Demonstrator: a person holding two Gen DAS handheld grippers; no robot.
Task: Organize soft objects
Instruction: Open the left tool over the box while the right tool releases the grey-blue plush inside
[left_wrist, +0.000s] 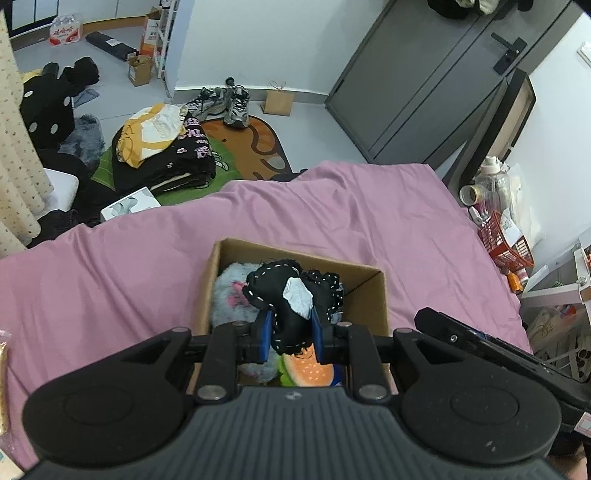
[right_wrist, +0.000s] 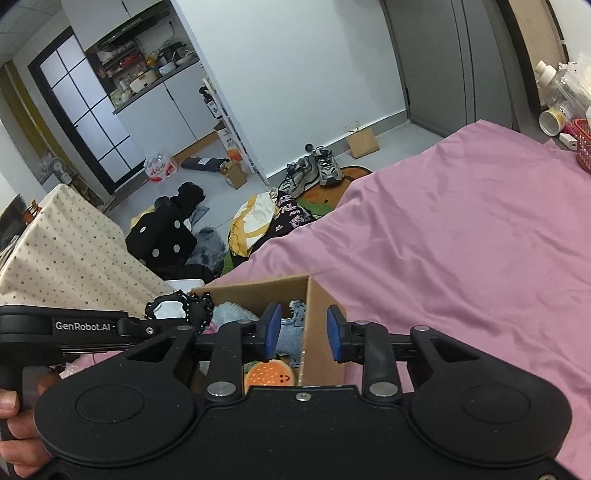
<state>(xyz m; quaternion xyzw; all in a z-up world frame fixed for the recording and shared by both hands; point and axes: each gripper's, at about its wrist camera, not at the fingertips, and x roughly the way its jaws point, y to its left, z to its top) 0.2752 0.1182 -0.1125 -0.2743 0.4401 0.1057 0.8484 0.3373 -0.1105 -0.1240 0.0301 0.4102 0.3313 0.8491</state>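
While the left claw (left_wrist: 291, 332) stays out of nothing and simply grips the black stitched plush (left_wrist: 291, 295) between its blue pads, it hangs just above the open cardboard box (left_wrist: 369, 295) on the pink bed (left_wrist: 110, 277). Inside lie a grey fluffy toy (left_wrist: 229, 291) and an orange burger-like plush (left_wrist: 308, 371). Beside it, the right claw (right_wrist: 303, 332) is released and empty, straddling the box wall. Judged step: dropping the plush in; next calls for lowering, then letting go.

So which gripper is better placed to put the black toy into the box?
Left. The left gripper already clamps the black plush toy directly above the cardboard box. The right gripper is open and holds nothing.
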